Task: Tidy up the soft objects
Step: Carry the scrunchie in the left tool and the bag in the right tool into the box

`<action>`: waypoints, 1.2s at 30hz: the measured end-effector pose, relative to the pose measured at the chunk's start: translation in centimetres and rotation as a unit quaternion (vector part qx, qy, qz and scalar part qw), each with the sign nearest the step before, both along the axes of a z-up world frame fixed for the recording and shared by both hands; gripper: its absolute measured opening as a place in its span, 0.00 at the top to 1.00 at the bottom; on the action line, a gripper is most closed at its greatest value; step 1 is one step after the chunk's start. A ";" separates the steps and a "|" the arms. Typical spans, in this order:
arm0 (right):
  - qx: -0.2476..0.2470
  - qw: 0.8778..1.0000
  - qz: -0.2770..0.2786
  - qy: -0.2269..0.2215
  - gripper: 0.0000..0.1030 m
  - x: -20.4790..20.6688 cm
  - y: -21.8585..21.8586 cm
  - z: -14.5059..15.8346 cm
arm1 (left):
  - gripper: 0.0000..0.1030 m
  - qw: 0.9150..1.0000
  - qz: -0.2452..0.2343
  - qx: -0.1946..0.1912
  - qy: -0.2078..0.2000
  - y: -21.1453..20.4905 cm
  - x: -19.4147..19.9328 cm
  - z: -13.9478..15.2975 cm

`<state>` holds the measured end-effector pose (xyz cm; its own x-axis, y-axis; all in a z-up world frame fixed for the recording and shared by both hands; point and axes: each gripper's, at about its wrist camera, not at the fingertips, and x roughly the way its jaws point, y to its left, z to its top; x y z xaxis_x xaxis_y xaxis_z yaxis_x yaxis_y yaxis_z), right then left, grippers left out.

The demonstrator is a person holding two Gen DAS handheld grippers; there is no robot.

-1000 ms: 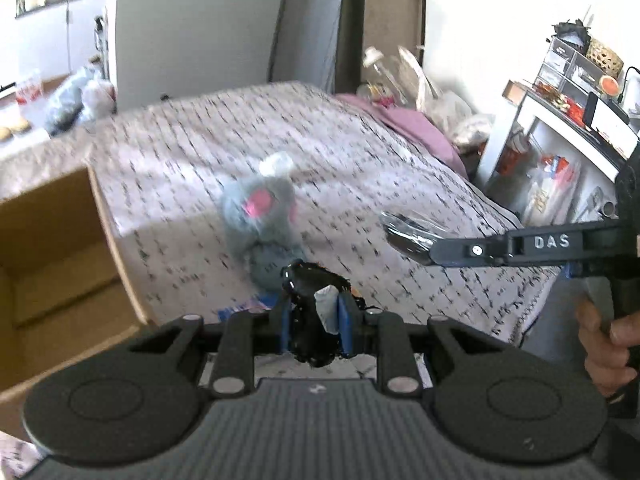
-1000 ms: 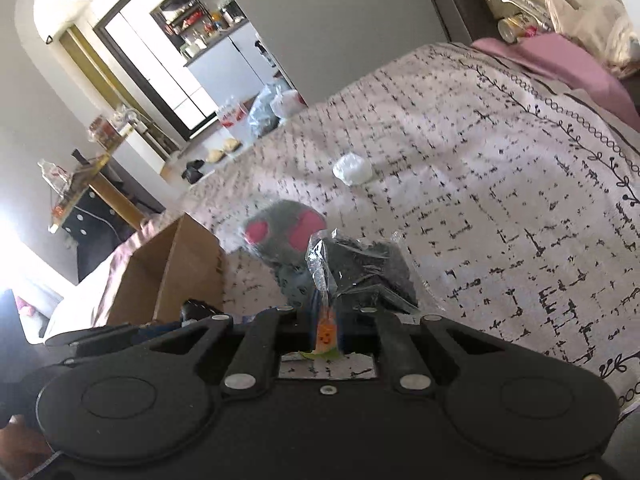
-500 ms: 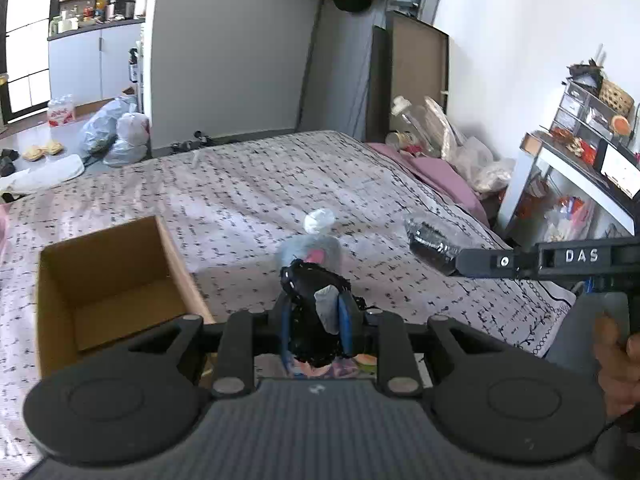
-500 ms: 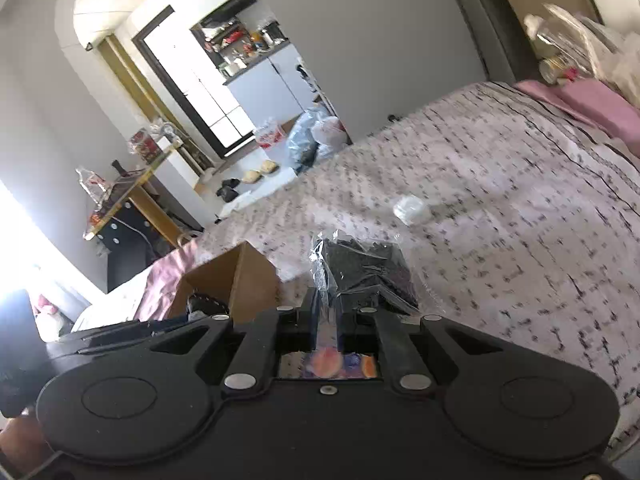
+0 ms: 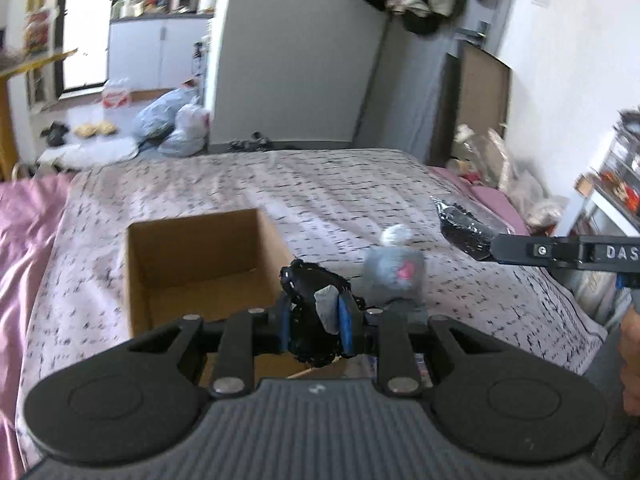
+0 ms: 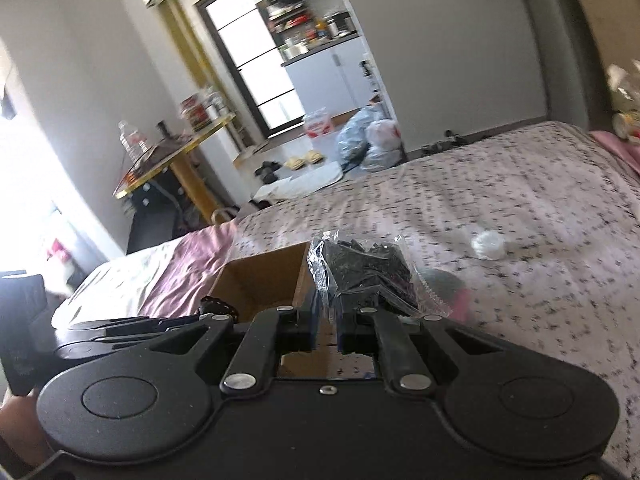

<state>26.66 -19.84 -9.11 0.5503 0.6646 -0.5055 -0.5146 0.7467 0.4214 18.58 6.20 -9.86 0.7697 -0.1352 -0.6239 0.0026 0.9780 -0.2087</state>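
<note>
My left gripper (image 5: 316, 320) is shut on a black soft item with a grey tag (image 5: 310, 292), held above the near right corner of an open cardboard box (image 5: 192, 264) on the bed. My right gripper (image 6: 328, 328) is shut on a clear plastic bag of black soft material (image 6: 360, 268), and shows at the right of the left wrist view (image 5: 466, 228). A grey plush toy with pink patches (image 5: 394, 274) lies on the bed right of the box. A small white soft ball (image 6: 487, 245) lies farther back on the bed.
The bed has a patterned cover (image 5: 320, 192) and a pink sheet (image 5: 24, 248) at its left. Shelves with clutter (image 5: 612, 184) stand on the right. Plastic bags (image 5: 176, 124) lie on the floor beyond the bed.
Both grippers have risen and pulled back from the bed with their items still held. The views have swung left, so the box now sits nearer the middle.
</note>
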 end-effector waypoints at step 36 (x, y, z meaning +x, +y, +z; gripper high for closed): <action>-0.058 0.989 0.132 0.010 0.92 -0.6 14.6 -2.7 | 0.48 0.996 0.084 -0.024 0.028 8.0 -1.3 -1.8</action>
